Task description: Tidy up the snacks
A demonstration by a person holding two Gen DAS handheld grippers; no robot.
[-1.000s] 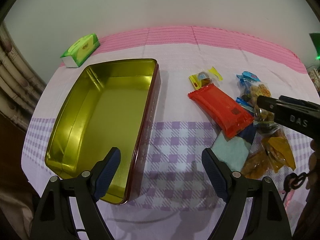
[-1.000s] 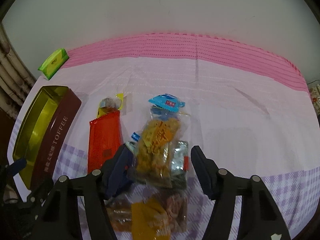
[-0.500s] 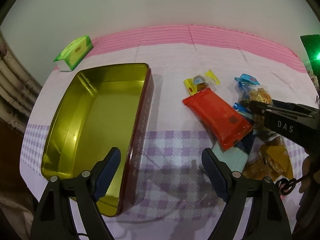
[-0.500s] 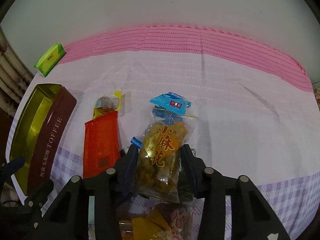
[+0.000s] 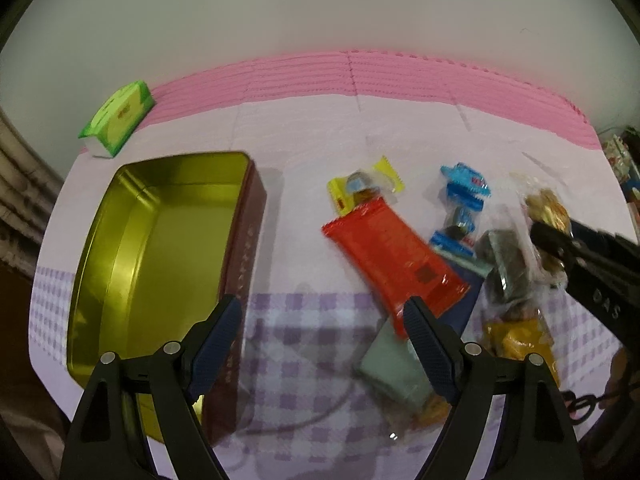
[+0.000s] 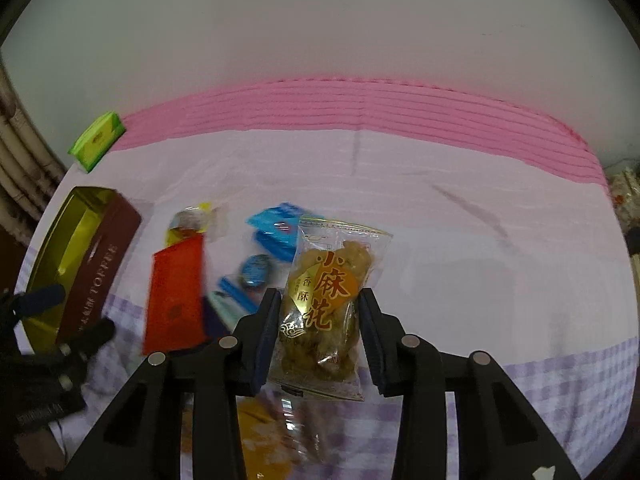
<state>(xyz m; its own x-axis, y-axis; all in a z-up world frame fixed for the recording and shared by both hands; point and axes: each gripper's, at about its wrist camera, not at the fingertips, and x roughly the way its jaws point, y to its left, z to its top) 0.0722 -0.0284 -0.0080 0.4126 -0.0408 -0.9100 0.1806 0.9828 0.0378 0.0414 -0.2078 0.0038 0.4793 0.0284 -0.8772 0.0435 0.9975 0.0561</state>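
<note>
My right gripper (image 6: 318, 328) is shut on a clear bag of fried twists (image 6: 328, 304) and holds it above the snack pile; the bag also shows in the left wrist view (image 5: 546, 208). My left gripper (image 5: 320, 340) is open and empty, over the right wall of the open gold toffee tin (image 5: 160, 248). The tin is empty and also shows in the right wrist view (image 6: 76, 256). A red packet (image 5: 396, 256), a yellow candy (image 5: 360, 190), blue candies (image 5: 462, 196), a silver packet (image 5: 504, 264) and orange packets (image 5: 520, 340) lie right of the tin.
A green tissue pack (image 5: 118, 118) lies at the back left of the pink and purple checked cloth (image 5: 320, 128). A white wall stands behind the table. Clutter shows at the far right edge (image 5: 624, 160).
My right gripper closed on the bag of fried twists and lifted it off the pile, uncovering the silver packet and blue candies. My left gripper stayed open and shifted slightly.
</note>
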